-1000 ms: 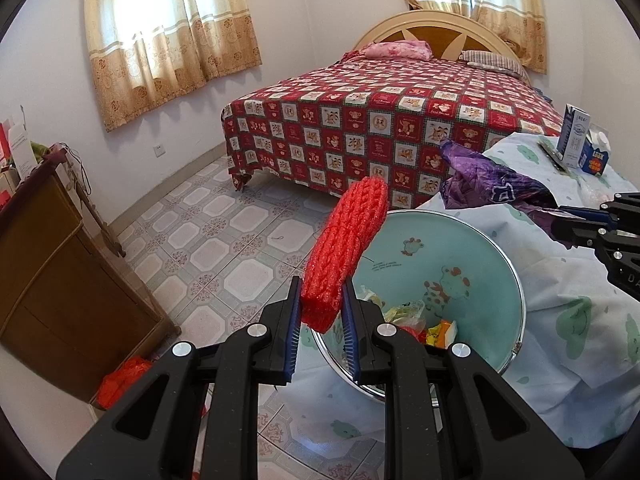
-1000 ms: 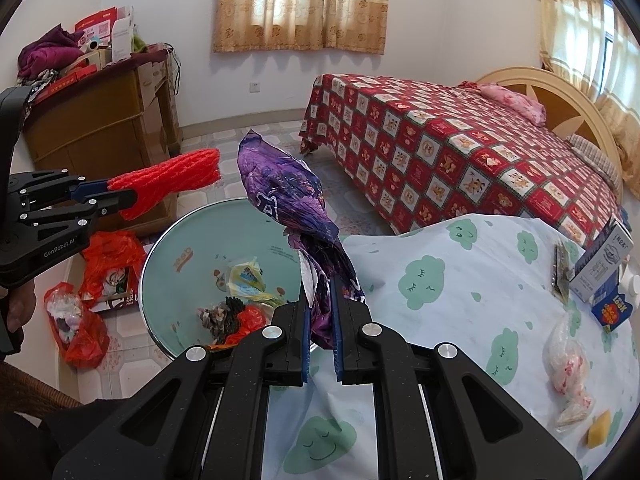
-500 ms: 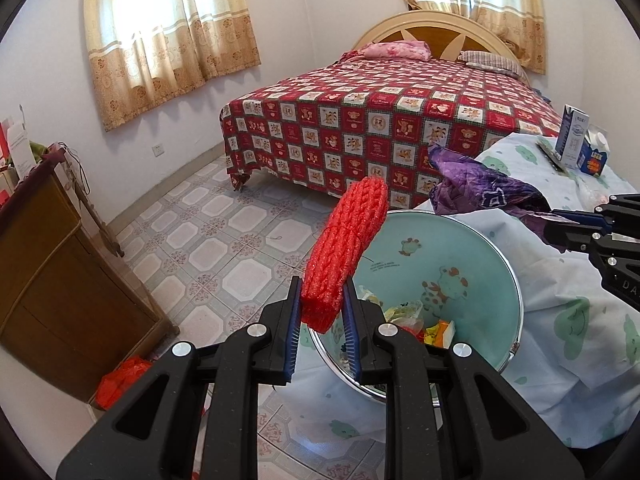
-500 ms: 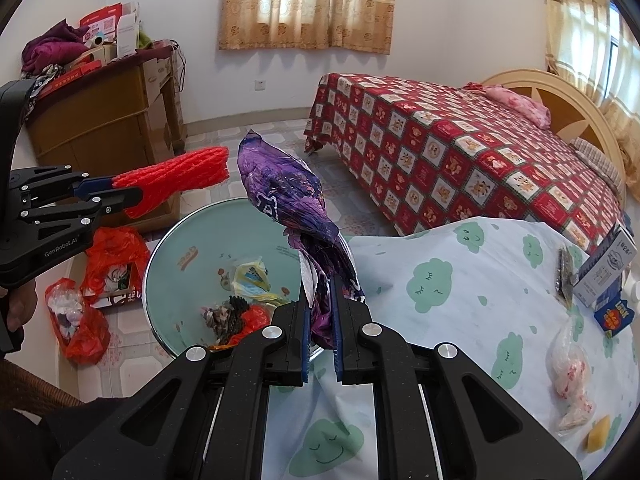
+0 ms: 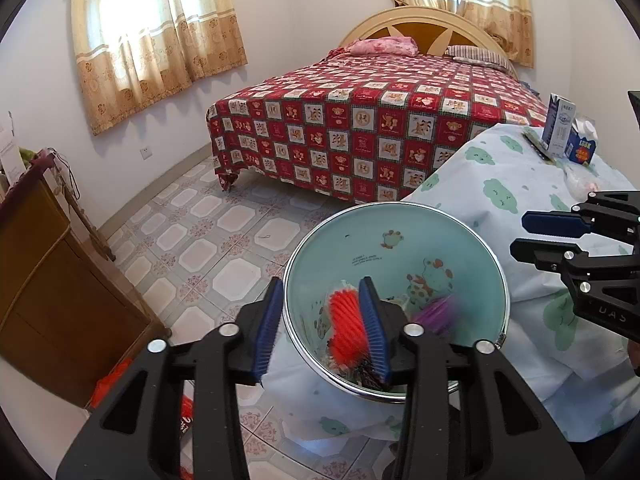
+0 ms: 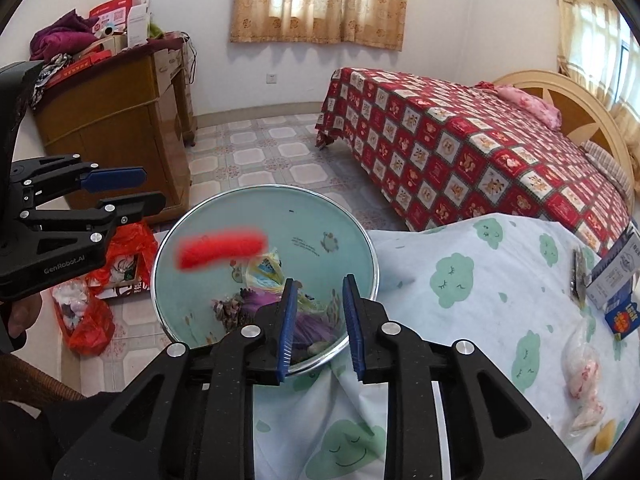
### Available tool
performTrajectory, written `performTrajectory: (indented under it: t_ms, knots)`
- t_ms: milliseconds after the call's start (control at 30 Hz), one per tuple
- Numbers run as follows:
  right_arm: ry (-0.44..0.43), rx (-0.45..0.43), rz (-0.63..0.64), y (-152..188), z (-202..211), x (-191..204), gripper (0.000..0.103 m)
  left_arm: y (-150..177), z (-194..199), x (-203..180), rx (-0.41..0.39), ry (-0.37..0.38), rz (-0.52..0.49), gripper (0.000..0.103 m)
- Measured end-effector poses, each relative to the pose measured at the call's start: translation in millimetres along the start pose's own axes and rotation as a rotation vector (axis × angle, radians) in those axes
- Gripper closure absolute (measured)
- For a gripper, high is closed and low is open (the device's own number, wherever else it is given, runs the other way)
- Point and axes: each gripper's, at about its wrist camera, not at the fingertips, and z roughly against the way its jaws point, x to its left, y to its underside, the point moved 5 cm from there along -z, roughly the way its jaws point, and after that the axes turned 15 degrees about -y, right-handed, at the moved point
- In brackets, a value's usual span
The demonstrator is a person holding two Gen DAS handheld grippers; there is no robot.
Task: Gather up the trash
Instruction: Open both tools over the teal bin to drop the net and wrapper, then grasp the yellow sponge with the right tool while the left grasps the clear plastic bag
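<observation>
Both grippers stand released above the trash bin (image 6: 264,200): the left gripper (image 5: 322,326) and the right gripper (image 6: 320,326) each show parted jaws with nothing between the blue pads. A red foam net sleeve (image 6: 220,250), blurred with motion, is in the air inside the bin's mouth, and a purple wrapper (image 5: 434,312), also blurred, lies low among the scraps at the bottom. Both look very light and soft, so they drop slowly and may drift.

Trash left on the table (image 6: 460,320) includes a clear plastic bag (image 6: 582,372) with something pink inside and a small yellow piece (image 6: 604,440) near the edge. The bag is probably limp and slippery; pinching a bunched fold near its top should hold better than squeezing the bulge. The yellow piece looks small and firm enough for a pinch across its sides. A milk carton (image 6: 612,276) stands farther back beside a blue box (image 6: 622,318); whether they are empty cannot be told.
</observation>
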Motion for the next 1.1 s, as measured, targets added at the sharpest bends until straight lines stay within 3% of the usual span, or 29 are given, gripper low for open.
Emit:
performTrajectory:
  t_ms: [133,267,400,567,633,700,867,1033,1100]
  knots:
    - [0.022,-0.009,-0.017,9,7,-7,0.069,3,-1,-4,0.007,-0.003,-0.008,0.051]
    - [0.092,-0.024,-0.063,32,31,-29,0.061,10,-5,-13,0.016,0.002,-0.037,0.05]
    - [0.226,-0.074,-0.194,64,82,-79,0.056,16,-9,-26,0.039,0.0,-0.05,0.028]
    - [0.456,-0.157,-0.409,108,158,-158,0.048,12,-6,-47,0.035,0.017,-0.079,0.028]
    - [0.589,-0.182,-0.534,131,191,-197,0.047,4,-2,-57,0.021,0.028,-0.082,0.028]
    - [0.632,-0.196,-0.619,146,206,-222,0.042,-7,4,-70,0.005,0.046,-0.078,0.028]
    - [0.626,-0.165,-0.712,169,204,-256,0.042,-34,21,-106,-0.048,0.089,-0.086,0.027]
    - [0.554,-0.14,-0.787,192,198,-274,0.042,-50,30,-148,-0.061,0.136,-0.105,0.027]
    - [0.499,-0.122,-0.795,198,194,-272,0.066,-53,35,-166,-0.065,0.158,-0.124,0.027]
